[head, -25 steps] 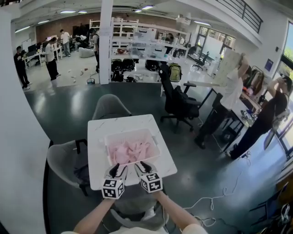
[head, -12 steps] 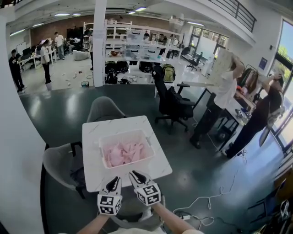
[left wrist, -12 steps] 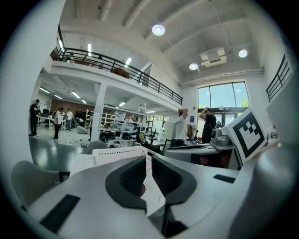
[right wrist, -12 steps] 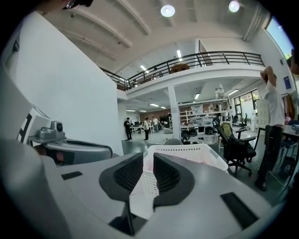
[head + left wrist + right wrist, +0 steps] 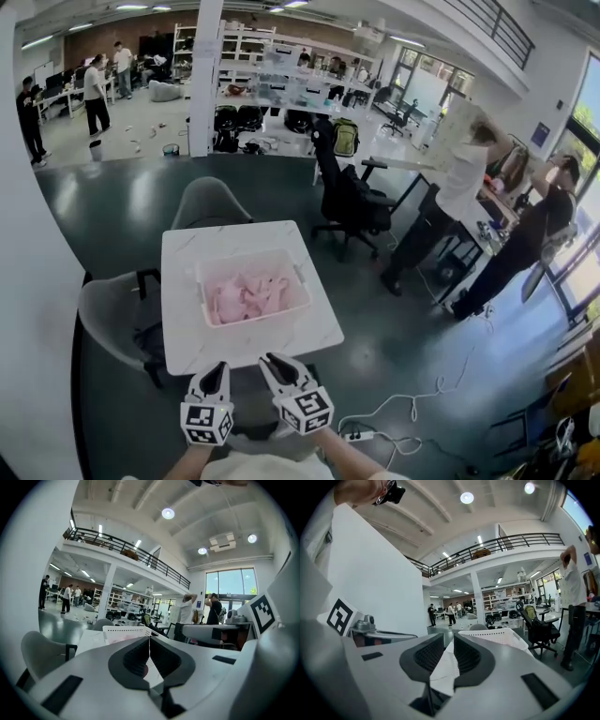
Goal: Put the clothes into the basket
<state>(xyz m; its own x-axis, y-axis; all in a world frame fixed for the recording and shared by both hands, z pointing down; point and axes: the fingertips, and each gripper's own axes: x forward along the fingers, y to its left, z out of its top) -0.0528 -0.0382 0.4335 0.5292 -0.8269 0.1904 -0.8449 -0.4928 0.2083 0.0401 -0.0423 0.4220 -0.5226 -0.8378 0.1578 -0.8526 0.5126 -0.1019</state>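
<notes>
Clothes (image 5: 248, 295), apparently pink, fill basket (image 5: 246, 255); left gripper (image 5: 221, 368), right gripper (image 5: 268, 358) jaws just closed, empty

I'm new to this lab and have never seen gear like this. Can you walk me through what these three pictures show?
There is no robot here: a person holds a two-jaw gripper in each hand. The head view comes from a camera on the person's head, looking down at the left gripper and right gripper. The other two views come from cameras riding on each gripper, looking along its own jaws. On the white table stands a white perforated basket with pink clothes inside it. Both grippers hover by the table's near edge. Their jaws have just closed, with nothing between them.
</notes>
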